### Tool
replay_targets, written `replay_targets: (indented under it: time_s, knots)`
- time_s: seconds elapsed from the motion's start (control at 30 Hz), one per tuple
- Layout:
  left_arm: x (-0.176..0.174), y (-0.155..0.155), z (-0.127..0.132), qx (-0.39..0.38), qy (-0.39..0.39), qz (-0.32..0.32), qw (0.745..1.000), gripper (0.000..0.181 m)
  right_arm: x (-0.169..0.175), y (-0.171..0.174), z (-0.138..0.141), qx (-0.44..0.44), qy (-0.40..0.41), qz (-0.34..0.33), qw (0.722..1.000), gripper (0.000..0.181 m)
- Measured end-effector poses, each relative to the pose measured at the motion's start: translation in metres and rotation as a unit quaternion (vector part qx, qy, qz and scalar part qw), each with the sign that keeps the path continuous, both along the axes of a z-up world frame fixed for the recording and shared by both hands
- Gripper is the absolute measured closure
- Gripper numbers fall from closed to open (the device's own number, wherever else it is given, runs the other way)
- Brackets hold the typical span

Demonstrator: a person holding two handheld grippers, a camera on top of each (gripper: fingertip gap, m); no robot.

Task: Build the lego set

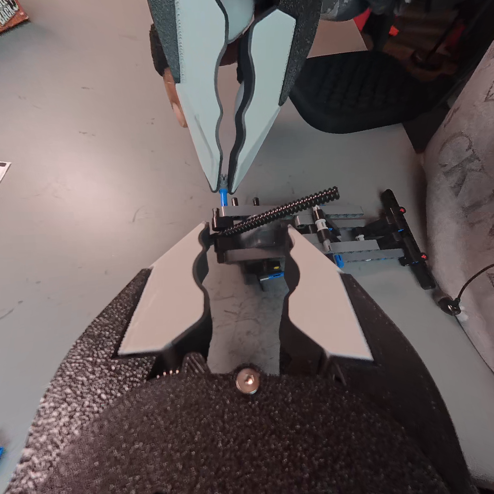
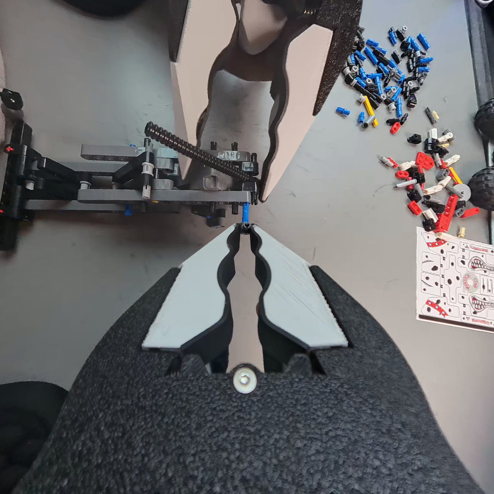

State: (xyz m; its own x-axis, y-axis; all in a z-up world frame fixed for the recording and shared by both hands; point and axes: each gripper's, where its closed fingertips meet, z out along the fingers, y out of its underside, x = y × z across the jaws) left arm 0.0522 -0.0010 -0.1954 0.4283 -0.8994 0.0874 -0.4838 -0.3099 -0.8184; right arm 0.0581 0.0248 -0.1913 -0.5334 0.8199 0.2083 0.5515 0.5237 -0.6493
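Item: blue pin (image 2: 245,212), pinched by its grey end in the right gripper (image 2: 245,227), tip at the end hole of the grey beam (image 2: 165,198) on the lego assembly (image 1: 307,235). Left gripper (image 1: 247,235) clamped the assembly's black block on the table (image 1: 93,200). Advice: push straight along the pin's axis (any tilt would probably jam it), left grip firm

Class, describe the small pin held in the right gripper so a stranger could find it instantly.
Start at the grey-and-black lego assembly on the table. At its near corner, the right gripper pinches a pin pointing into the grey beam. Unlike the stubby black pins beside it, it is blue.
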Motion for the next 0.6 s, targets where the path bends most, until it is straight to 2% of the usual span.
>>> replay_targets:
  time_s: [0.3, 0.6]
  knots:
    - [0.0038, -0.0025, 0.0005, 0.009, 0.002, 0.007, 1.0, 0.129, 0.0009, -0.0042, 0.0013, -0.007, 0.005, 0.003, 1.0, 0.175]
    - [0.0049, -0.0019, 0.0005, 0.009, 0.007, 0.008, 1.0, 0.13, 0.0026, -0.0055, 0.0053, 0.006, -0.026, 0.061, 0.998, 0.175]
